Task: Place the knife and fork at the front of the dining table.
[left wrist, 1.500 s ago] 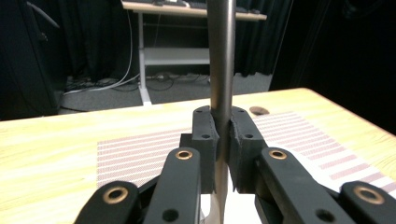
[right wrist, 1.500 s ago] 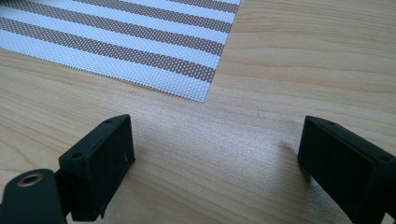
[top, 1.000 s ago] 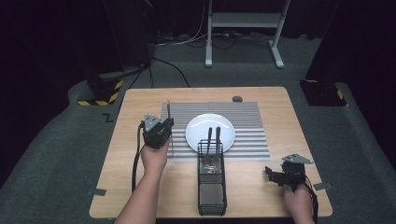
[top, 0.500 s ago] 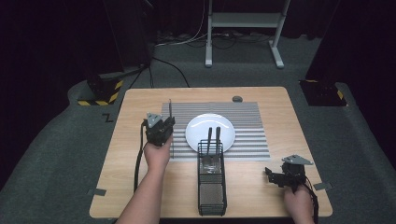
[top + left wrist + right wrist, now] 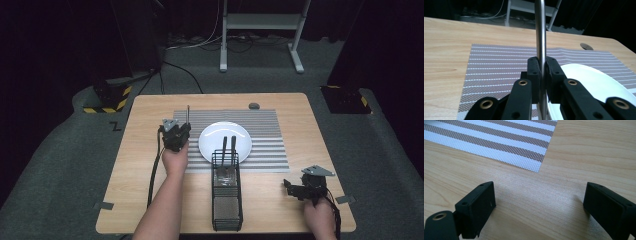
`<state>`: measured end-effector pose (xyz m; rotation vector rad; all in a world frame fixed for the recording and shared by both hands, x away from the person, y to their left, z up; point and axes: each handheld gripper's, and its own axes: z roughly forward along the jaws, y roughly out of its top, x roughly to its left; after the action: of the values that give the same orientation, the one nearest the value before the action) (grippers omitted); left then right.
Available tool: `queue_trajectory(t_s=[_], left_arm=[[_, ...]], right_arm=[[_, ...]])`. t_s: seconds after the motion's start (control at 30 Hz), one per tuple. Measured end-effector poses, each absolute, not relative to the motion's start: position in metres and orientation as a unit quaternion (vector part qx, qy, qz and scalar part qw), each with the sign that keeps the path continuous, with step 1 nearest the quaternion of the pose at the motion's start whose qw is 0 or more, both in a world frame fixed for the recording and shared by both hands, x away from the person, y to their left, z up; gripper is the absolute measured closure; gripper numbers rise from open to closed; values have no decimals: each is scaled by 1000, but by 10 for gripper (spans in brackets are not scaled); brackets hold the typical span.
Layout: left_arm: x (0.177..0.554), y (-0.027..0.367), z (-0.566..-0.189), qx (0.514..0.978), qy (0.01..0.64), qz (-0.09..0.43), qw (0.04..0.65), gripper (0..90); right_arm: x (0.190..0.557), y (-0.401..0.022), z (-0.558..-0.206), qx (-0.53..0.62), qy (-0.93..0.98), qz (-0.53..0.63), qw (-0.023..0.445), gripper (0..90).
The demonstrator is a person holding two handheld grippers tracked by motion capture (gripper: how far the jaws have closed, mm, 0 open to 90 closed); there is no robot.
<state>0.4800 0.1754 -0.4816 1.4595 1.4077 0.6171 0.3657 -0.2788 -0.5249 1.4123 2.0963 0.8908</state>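
1. We see a thin metal utensil handle (image 5: 540, 37) pinched between the two black jaws of the left gripper (image 5: 540, 72); it stands nearly upright, and its working end is hidden, so we cannot tell what kind of utensil it is.
2. In the high view the left gripper (image 5: 176, 134) sits over the left edge of the striped placemat (image 5: 260, 120), with the utensil handle (image 5: 188, 114) pointing toward 12 o'clock above it.
3. Just beside that gripper, at its 3 o'clock, a white plate (image 5: 215, 140) lies on the placemat.
4. At the plate's 6 o'clock stands a black wire cutlery basket (image 5: 226, 200), overlapping the plate's near rim; two dark utensil handles (image 5: 228, 145) stick up from its far compartment.
5. The right gripper (image 5: 292, 187) rests near the table's 5 o'clock corner, well apart from the basket, held by the person's right hand (image 5: 317, 217).
6. In the right gripper view, its jaws stand wide apart, grasping nothing, just above the bare wooden table (image 5: 564, 192), with the placemat's corner (image 5: 531, 163) ahead.
7. A small dark round object (image 5: 254, 105) lies on the table just beyond the placemat's far edge, at 12 o'clock.
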Motion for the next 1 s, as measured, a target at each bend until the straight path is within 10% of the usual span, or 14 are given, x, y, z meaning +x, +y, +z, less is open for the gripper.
queue_trajectory(t_s=[1.0], left_arm=[[508, 173, -505, 591, 639, 218, 442, 828]], right_arm=[[366, -279, -525, 511, 762, 326, 227, 103]])
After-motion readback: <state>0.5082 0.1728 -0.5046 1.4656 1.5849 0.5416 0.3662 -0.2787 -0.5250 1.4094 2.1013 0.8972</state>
